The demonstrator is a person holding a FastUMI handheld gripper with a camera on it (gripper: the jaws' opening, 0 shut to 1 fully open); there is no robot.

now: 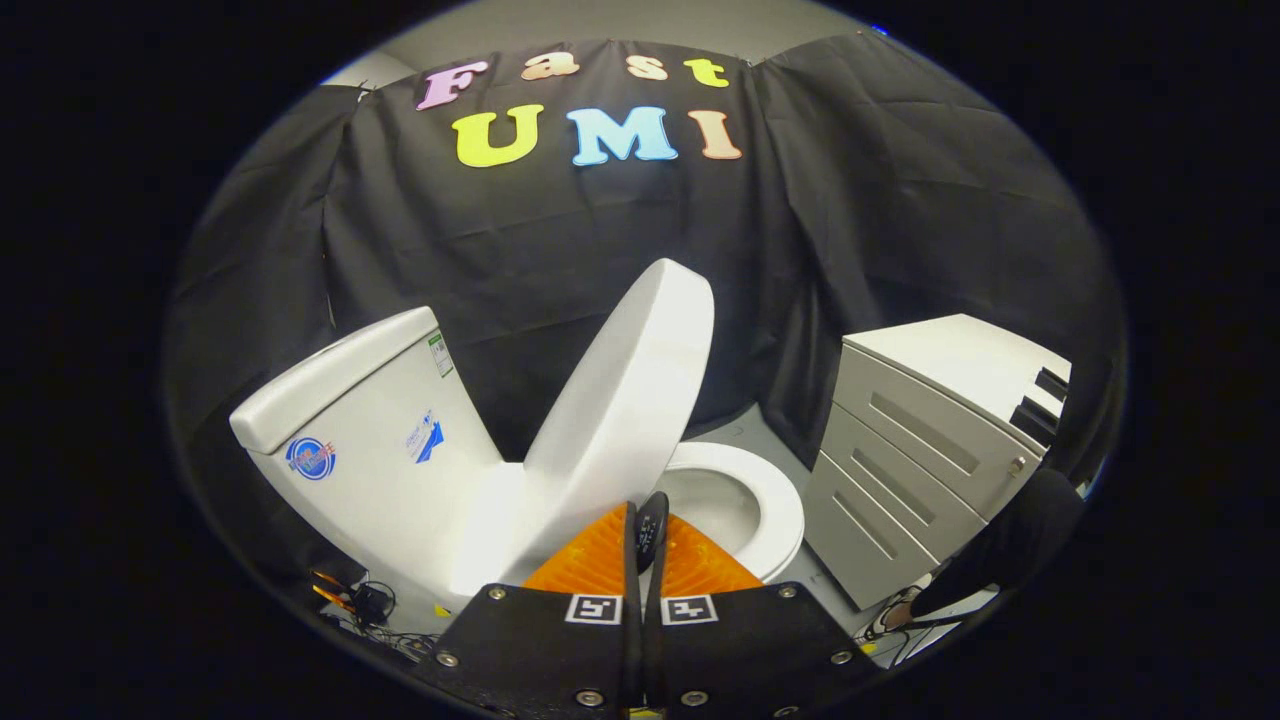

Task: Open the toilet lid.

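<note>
Black cloth (560, 230) forms the booth's back wall, draped in folds behind every fixture. Toilet (400, 470), white, standing on a pale floor (740, 432), with its cistern (345, 420) carrying two small stickers on the near face. Toilet lid (625, 400), raised and tilted back toward the cistern, just beyond the jaws; the seat ring (770, 505) and bowl lie exposed to its right. Drawer cabinet (920, 450), grey, with three drawer fronts, beside the toilet and near the seat. Gripper (644, 540), its jaws drawn close together with nothing between them, the tips lying against or just before the lid's lower edge; contact cannot be judged. Cables (365, 605), tangled on the floor by the toilet's base.
</note>
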